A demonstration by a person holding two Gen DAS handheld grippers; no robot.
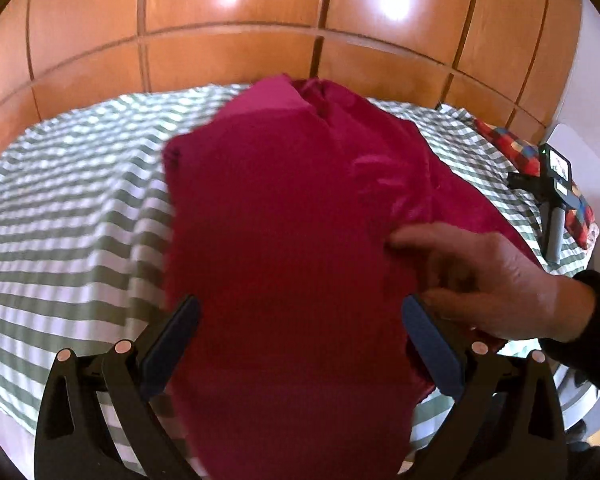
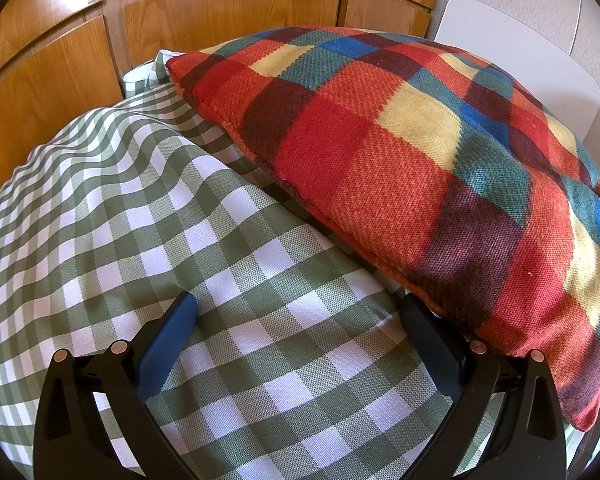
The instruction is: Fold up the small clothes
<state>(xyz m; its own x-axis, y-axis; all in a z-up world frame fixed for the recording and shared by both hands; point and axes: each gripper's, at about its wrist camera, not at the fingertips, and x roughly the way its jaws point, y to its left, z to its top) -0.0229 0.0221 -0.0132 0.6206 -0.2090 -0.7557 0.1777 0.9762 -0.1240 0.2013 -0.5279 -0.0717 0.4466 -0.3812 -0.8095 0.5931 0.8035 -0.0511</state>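
Left wrist view: left gripper splayed wide over magenta garment lying on checked sheet, bare hand pinching its right edge, right gripper parked open by plaid cushion; best smooth wrinkles flat before creasing.
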